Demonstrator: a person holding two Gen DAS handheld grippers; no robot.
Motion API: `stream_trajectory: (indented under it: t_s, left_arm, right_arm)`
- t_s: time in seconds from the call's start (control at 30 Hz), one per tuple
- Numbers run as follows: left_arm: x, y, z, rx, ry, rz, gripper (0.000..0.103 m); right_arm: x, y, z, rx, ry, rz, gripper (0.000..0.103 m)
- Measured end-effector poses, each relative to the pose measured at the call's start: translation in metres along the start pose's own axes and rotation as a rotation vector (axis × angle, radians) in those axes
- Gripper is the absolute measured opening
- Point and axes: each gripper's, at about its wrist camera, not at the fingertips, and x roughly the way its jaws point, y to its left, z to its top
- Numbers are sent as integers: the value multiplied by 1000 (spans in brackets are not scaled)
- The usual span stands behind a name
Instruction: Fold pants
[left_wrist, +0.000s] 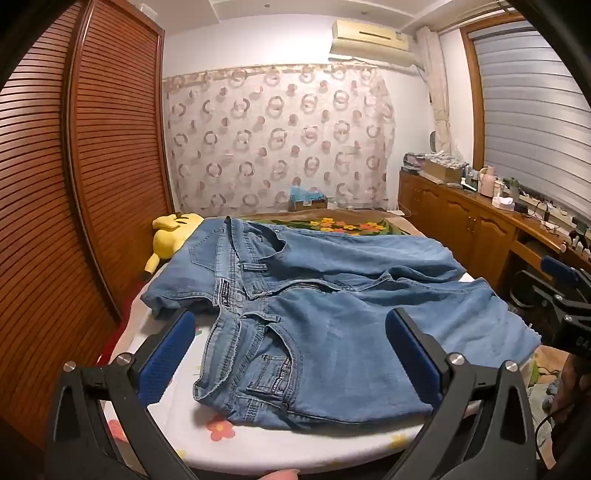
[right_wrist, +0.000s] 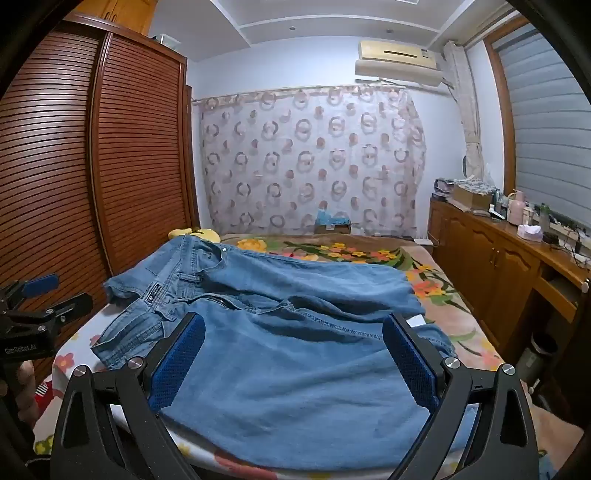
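Blue denim pants (left_wrist: 325, 295) lie spread on the bed, waistband to the left and legs running right. They also show in the right wrist view (right_wrist: 280, 332). My left gripper (left_wrist: 291, 325) is open and empty, its blue pads on either side of the near hip and front pocket, above the cloth. My right gripper (right_wrist: 293, 328) is open and empty over the near leg. The right gripper's body shows at the right edge of the left wrist view (left_wrist: 565, 295); the left gripper's body shows at the left edge of the right wrist view (right_wrist: 40, 306).
The bed has a white floral sheet (left_wrist: 236, 435) and a flowered blanket (right_wrist: 369, 254) behind the pants. A yellow plush toy (left_wrist: 171, 236) lies by the louvred wooden wardrobe (left_wrist: 74, 184) on the left. A cluttered wooden cabinet (left_wrist: 480, 221) runs along the right. A patterned curtain (left_wrist: 277, 136) hangs behind.
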Motion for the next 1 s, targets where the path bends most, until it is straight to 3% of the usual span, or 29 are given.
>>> stream_trajectory:
  t_s: [1.0]
  left_arm:
    - [-1,2,2,1,-9,3,103]
  right_arm:
    - [-6,2,-1,-23,-9,12,97]
